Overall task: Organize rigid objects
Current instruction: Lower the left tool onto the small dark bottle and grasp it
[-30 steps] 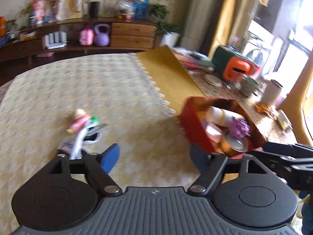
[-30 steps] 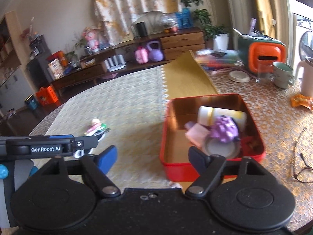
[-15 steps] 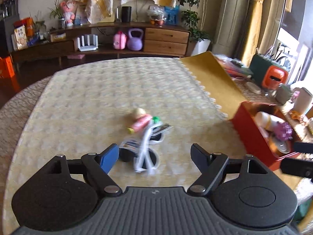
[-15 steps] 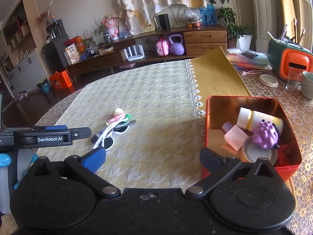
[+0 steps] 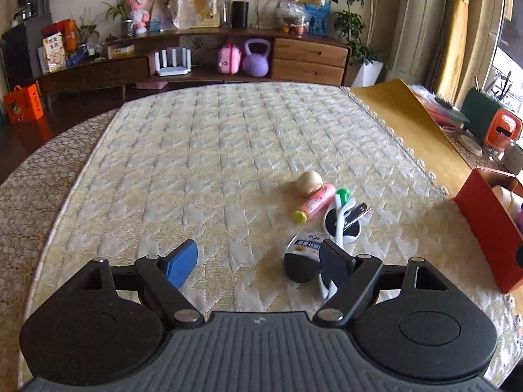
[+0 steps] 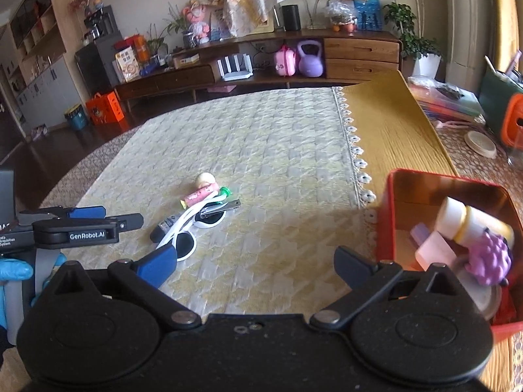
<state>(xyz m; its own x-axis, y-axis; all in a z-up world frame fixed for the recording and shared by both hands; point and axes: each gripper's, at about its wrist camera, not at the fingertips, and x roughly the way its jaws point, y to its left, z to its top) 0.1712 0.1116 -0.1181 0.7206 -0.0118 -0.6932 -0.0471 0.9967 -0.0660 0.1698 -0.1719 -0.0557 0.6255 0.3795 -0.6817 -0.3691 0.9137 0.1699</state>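
Your left gripper (image 5: 258,263) is spread wide over the quilted cloth (image 5: 212,163) with nothing between its fingers; its right finger sits just in front of the little pile, overlapping the dark bottle (image 5: 302,258) and the white sunglasses (image 5: 341,225) in view, but whether it actually touches them I can't tell; so, released. Your right gripper (image 6: 255,263) gapes as wide as it goes, only bare cloth between the tips, holding nothing; its right finger is near the red tin (image 6: 389,215) but not on it.

Count of the loose pile on the cloth, all bunched together and touching: one pair of white sunglasses; one dark bottle lying on its side; one pink tube (image 5: 315,202); one cream ball-ish thing (image 5: 309,181) at the tube's far end; one green-capped item (image 5: 342,194); one nail clipper (image 5: 358,212) resting on the sunglasses.

In the red tin, off to the right of the pile: one white and yellow bottle (image 6: 470,223), one pink block (image 6: 434,250), one purple knobbly toy (image 6: 488,261), one round tin lid-like thing (image 6: 487,297); anything underneath is hidden.

A blue-gloved hand (image 6: 14,269) holds the left tool.
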